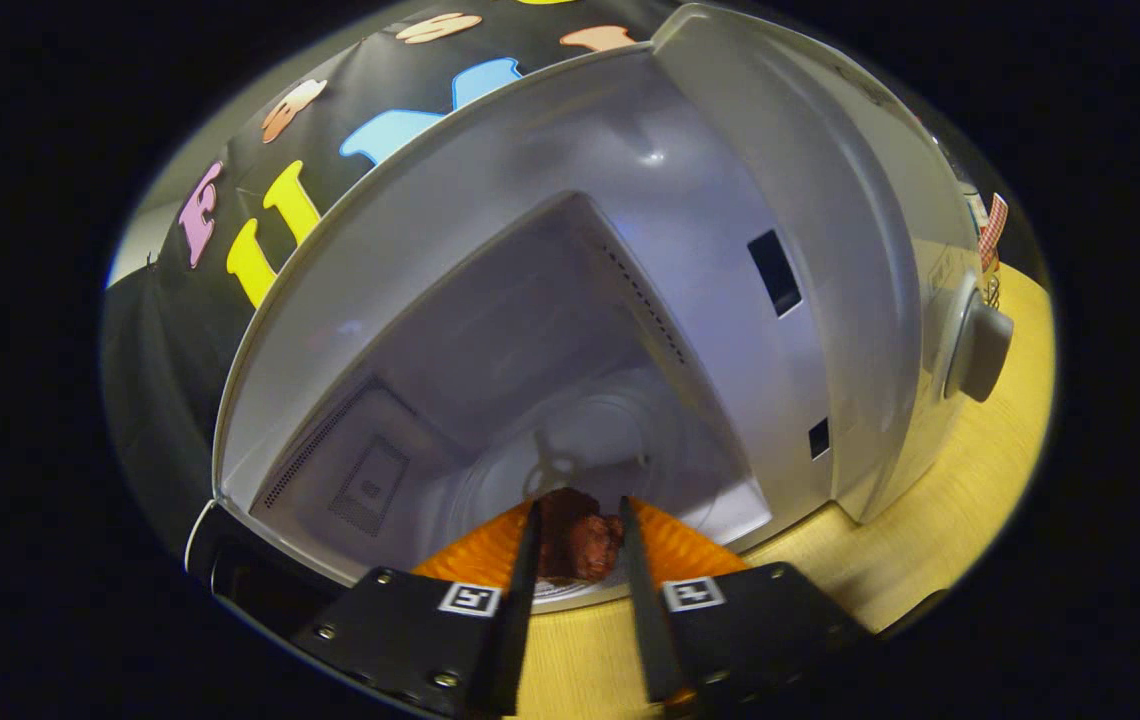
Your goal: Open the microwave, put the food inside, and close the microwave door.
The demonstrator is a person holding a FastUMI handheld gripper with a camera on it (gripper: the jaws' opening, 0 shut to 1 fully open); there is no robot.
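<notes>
Wooden tabletop (990, 470) carries the microwave (830, 250), its cavity open straight ahead of our gripper (578, 545). We find the fingers nearly closed, clamping the food (578, 540) between them at the cavity's threshold; the turntable (620, 440) lies just beyond.

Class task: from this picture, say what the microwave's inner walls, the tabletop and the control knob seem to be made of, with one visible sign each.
Inner walls: probably painted metal, pale and glossy, with punched vent holes.
Tabletop: light wood or wood-look laminate; faint grain, smooth matte finish.
Control knob: likely moulded plastic, dark with a soft sheen.
The tongs hold the reddish-brown food at the microwave's opening.
</notes>
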